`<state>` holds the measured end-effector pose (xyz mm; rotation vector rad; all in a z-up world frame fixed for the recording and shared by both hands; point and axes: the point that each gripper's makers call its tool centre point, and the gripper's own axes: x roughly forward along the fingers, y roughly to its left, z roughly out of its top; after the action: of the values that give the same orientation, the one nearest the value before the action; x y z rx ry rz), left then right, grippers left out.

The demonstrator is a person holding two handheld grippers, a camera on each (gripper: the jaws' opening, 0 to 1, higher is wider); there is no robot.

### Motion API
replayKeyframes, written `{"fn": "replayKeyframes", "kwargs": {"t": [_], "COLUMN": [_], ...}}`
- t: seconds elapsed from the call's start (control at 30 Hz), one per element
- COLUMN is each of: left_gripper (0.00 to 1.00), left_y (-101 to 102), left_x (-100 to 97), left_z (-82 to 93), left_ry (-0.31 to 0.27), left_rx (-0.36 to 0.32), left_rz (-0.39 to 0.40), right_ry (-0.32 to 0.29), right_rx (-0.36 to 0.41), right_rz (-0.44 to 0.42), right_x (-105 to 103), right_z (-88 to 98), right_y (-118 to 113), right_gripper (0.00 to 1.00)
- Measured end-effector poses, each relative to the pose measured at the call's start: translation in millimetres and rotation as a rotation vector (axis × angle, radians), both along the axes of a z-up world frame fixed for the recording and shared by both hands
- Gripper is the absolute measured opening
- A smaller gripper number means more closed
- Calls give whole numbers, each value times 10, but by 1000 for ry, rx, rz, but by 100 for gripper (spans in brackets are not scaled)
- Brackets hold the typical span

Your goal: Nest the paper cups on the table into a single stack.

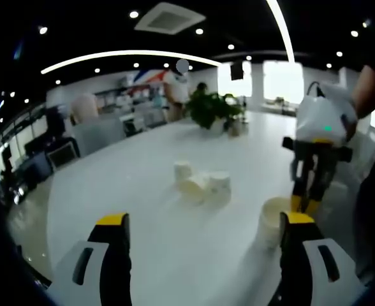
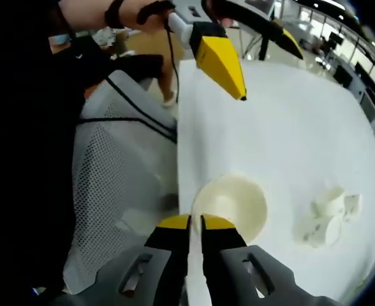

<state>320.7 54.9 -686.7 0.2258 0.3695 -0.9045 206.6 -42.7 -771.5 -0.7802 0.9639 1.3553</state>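
On the table (image 1: 143,191), an upright paper cup (image 1: 272,220) stood near the edge, just inside the right jaw of the left gripper (image 1: 203,223). The right gripper (image 1: 308,204) came down at that cup's far rim. Farther in, a cluster of cups (image 1: 201,182) lay together near the table's middle, well apart from the upright one. A potted plant (image 1: 213,109) stood beyond the cluster. A mesh chair (image 2: 120,178) sat beside the table edge, left of the upright cup in the right gripper view.
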Motion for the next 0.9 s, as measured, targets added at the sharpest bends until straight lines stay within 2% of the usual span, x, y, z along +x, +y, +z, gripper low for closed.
{"fn": "replayKeyframes", "kwargs": {"t": [0.27, 0.53, 0.6, 0.77, 0.83, 0.9], "left_gripper": [95, 95, 95, 95, 95, 95], "left_y": [4, -12, -12, -25, -18, -7], "left_x": [0, 0, 7, 39, 45, 57], "left_z": [22, 22, 27, 91, 90, 93], "left_ry": [-1, -1, 0, -10, -7, -1], "left_rx": [-7, -7, -8, -19, -17, -27], "left_rz": [4, 1, 3, 4, 5, 12], "right_ry": [-2, -21, -8, 15, 30, 24], "right_rx": [-11, 27, 63, 234, 249, 269], "right_rz": [14, -7, -58, -193, -239, -251], "right_x": [-43, -20, 11, 111, 122, 130], "right_z": [-13, 107, 167, 444, 486, 523], "right_y": [-22, -34, -47, -25, -82, -107], "right_gripper": [6, 9, 9, 10, 10, 10]}}
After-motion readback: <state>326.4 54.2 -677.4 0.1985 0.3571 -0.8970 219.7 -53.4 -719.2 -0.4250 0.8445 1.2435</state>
